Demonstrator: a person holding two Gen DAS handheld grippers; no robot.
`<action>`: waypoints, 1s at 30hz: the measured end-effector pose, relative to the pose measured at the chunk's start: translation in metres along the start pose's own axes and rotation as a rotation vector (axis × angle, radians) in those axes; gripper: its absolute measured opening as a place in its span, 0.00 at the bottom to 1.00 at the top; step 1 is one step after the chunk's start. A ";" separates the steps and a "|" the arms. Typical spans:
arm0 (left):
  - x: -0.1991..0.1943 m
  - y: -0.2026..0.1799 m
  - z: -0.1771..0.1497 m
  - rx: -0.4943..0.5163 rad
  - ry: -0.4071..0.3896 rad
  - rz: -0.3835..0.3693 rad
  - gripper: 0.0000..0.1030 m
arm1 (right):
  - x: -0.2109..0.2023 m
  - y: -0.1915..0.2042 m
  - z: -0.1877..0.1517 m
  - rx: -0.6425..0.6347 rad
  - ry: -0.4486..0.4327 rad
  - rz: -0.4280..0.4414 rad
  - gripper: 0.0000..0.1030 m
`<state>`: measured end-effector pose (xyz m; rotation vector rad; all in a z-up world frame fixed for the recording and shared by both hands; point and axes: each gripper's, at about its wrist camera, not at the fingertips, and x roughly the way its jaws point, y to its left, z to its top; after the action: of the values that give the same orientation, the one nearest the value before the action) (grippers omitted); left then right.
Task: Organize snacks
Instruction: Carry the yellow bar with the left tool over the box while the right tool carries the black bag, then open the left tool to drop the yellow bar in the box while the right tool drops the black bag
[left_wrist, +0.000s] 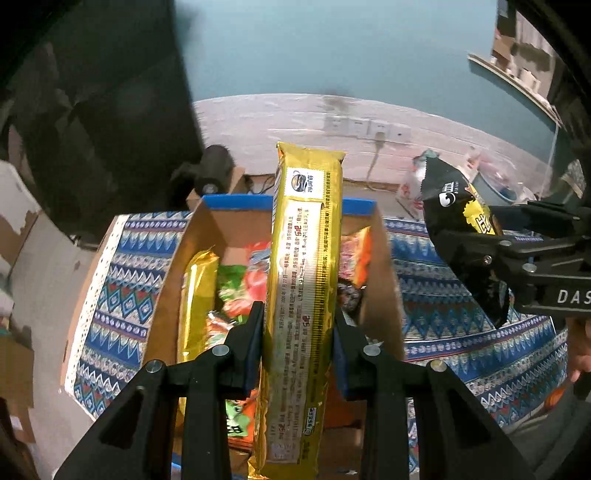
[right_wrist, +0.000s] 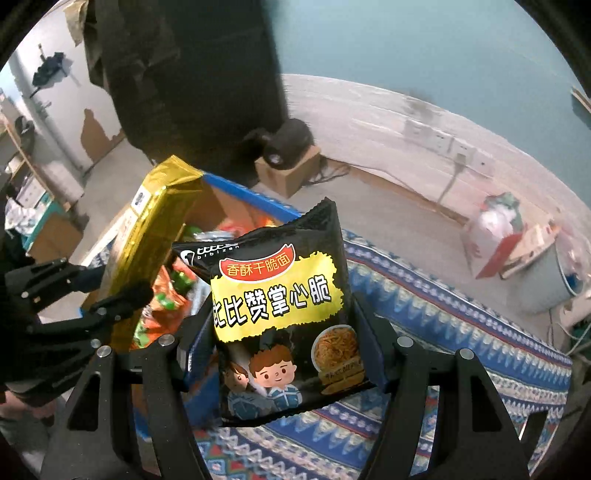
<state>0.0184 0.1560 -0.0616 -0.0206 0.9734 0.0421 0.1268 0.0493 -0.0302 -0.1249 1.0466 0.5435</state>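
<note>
Gold packet (left_wrist: 304, 295) between left gripper (left_wrist: 299, 332) fingers (left_wrist: 248, 343), above snack box (left_wrist: 380, 258).

We see a long gold snack pack (left_wrist: 304, 295), printed side up with small text, standing lengthwise above an open cardboard box (left_wrist: 380, 258) on a patterned blue cloth. The box holds another gold pack (left_wrist: 197, 295) along its left wall and orange and green packets (left_wrist: 240, 288). A black and yellow noodle bag (right_wrist: 284, 317) hangs upright beside the box
</note>
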 end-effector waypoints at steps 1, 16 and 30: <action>0.001 0.003 0.000 -0.007 0.003 0.003 0.32 | 0.002 0.004 0.002 -0.001 0.003 0.005 0.66; 0.017 0.043 -0.004 -0.102 0.041 0.065 0.48 | 0.041 0.041 0.023 -0.028 0.040 0.064 0.66; -0.009 0.049 -0.003 -0.113 0.009 0.103 0.67 | 0.067 0.052 0.039 -0.064 0.051 0.113 0.66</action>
<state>0.0084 0.2045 -0.0558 -0.0748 0.9801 0.1920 0.1577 0.1327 -0.0592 -0.1372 1.0911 0.6795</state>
